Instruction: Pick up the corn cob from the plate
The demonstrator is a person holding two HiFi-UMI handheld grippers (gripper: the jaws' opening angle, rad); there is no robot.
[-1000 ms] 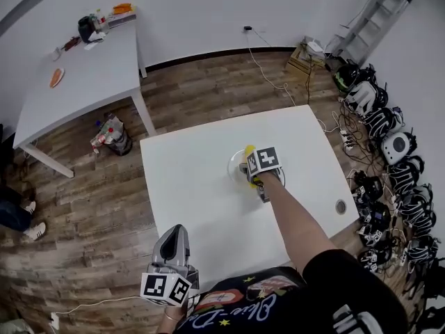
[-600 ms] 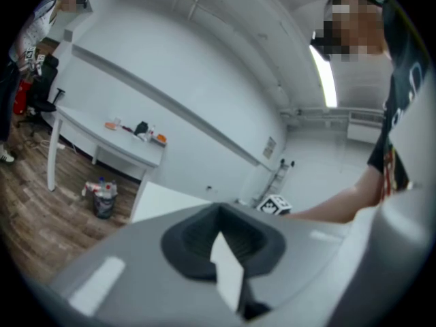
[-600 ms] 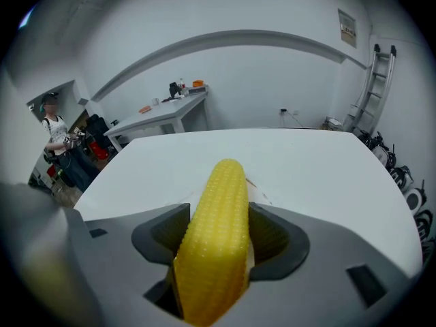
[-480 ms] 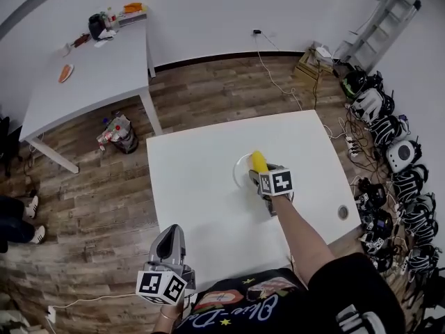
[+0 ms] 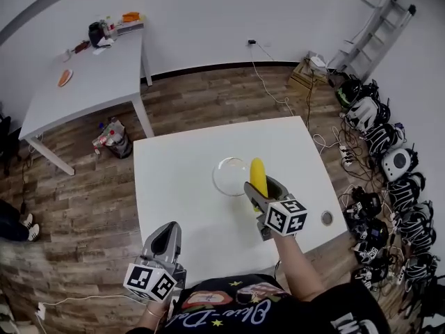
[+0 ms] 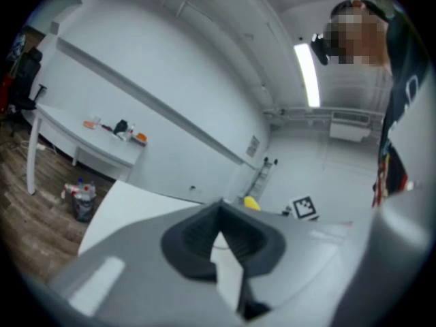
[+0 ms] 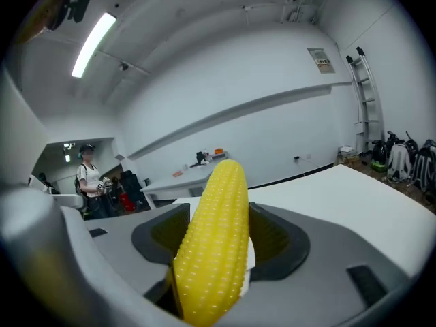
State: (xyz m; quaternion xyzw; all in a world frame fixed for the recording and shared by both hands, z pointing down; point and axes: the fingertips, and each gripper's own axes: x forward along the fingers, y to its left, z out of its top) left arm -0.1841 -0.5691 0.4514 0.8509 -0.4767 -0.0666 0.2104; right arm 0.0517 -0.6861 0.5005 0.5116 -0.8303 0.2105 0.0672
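the right gripper (image 5: 260, 188) has its fingers clamped on the corn cob (image 5: 257, 173), which sticks out past their tips. it is held over the white surface (image 5: 181, 179), just beside the clear plate (image 5: 221, 181). the left gripper (image 5: 169, 234) hangs at the surface's near edge, fingers together with nothing between them.
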